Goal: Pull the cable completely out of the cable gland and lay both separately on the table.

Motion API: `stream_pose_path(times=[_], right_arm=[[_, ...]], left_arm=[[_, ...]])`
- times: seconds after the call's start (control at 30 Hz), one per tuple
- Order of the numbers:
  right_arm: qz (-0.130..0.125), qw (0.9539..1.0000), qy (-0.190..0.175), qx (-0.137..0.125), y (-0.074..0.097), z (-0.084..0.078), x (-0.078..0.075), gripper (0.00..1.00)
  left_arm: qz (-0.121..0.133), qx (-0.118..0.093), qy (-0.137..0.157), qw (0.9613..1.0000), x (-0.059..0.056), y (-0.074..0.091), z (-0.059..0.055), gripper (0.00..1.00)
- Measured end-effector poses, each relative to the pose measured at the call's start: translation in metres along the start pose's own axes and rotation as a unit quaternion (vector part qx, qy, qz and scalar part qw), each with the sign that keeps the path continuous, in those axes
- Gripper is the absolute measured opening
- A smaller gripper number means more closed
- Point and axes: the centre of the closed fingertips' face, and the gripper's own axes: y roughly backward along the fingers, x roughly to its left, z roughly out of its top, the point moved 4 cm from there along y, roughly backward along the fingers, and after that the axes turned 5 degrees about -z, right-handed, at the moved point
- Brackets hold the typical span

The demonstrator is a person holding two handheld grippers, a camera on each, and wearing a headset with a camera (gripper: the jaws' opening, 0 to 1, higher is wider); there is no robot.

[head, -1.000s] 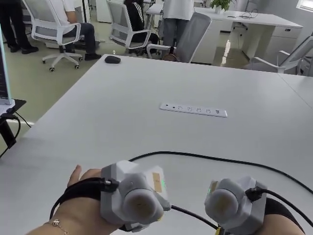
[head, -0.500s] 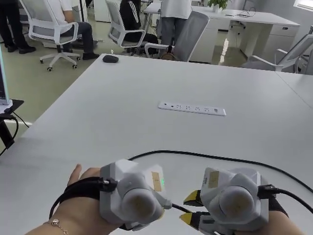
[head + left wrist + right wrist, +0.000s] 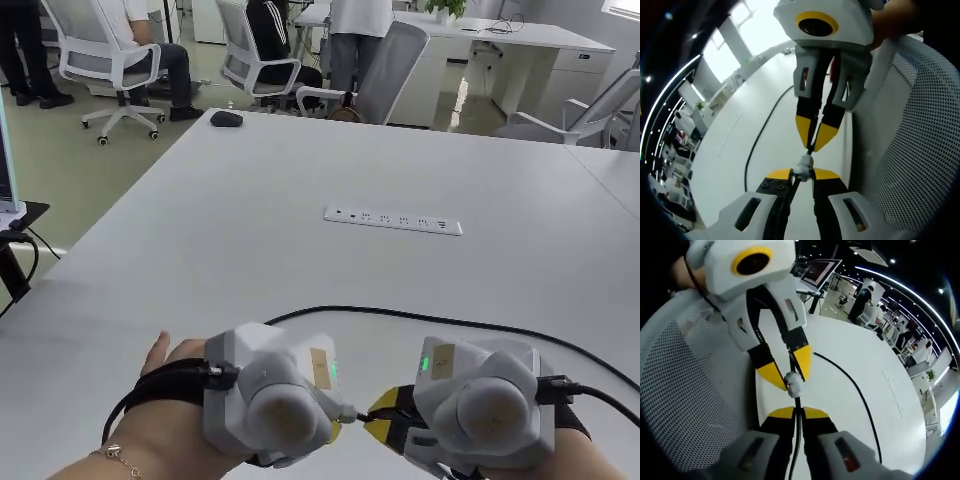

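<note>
Cable gland [image 3: 804, 164]: small, white, hard plastic, likely light. Smooth body may slip, so grip across body.
- Sits at 6 o'clock in head view, between both grippers.
- Left gripper [image 3: 804, 174] jaws narrow, pinching gland.

Cable [image 3: 450, 322]: thin, black, limp, light.
- Best hold is just beside gland, for straight pull without kinking.
- Right gripper [image 3: 798, 413] jaws clamped on cable, just at gland's 12 o'clock in left gripper view.
- Slack lies on white table [image 3: 300, 180], curving off toward 4 o'clock in head view.

Cable appears threaded in gland, not yet out.
</note>
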Motion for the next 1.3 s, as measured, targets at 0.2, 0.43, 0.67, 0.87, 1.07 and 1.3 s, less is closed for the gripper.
stream_pose_path(times=[0.2, 0.43, 0.67, 0.87, 1.07, 1.3], right_arm=[[-0.009, 0.9992, 0.011, 0.036, -0.001, -0.012, -0.003, 0.03], [-0.019, 0.9962, 0.027, 0.08, -0.003, -0.028, -0.006, 0.03], [-0.023, 0.9922, -0.002, 0.123, -0.002, -0.044, -0.01, 0.03], [-0.03, 0.9853, -0.015, 0.168, -0.001, -0.061, -0.014, 0.03], [-0.039, 0.9752, 0.001, 0.218, 0.002, -0.076, -0.015, 0.03], [-0.049, 0.9625, -0.029, 0.265, 0.011, -0.096, -0.021, 0.03]], left_arm=[[0.004, 0.003, 0.004, 1.0, 0.001, 0.001, -0.001, 0.17], [0.007, 0.005, 0.009, 0.9999, 0.003, 0.002, -0.003, 0.17], [0.009, 0.005, 0.01, 0.9999, 0.006, 0.0, -0.004, 0.17], [0.012, 0.004, 0.012, 0.9998, 0.008, 0.001, -0.002, 0.17], [0.01, 0.005, 0.013, 0.9999, 0.005, 0.002, -0.001, 0.17], [0.017, 0.003, 0.018, 0.9997, 0.008, 0.005, -0.001, 0.17]])
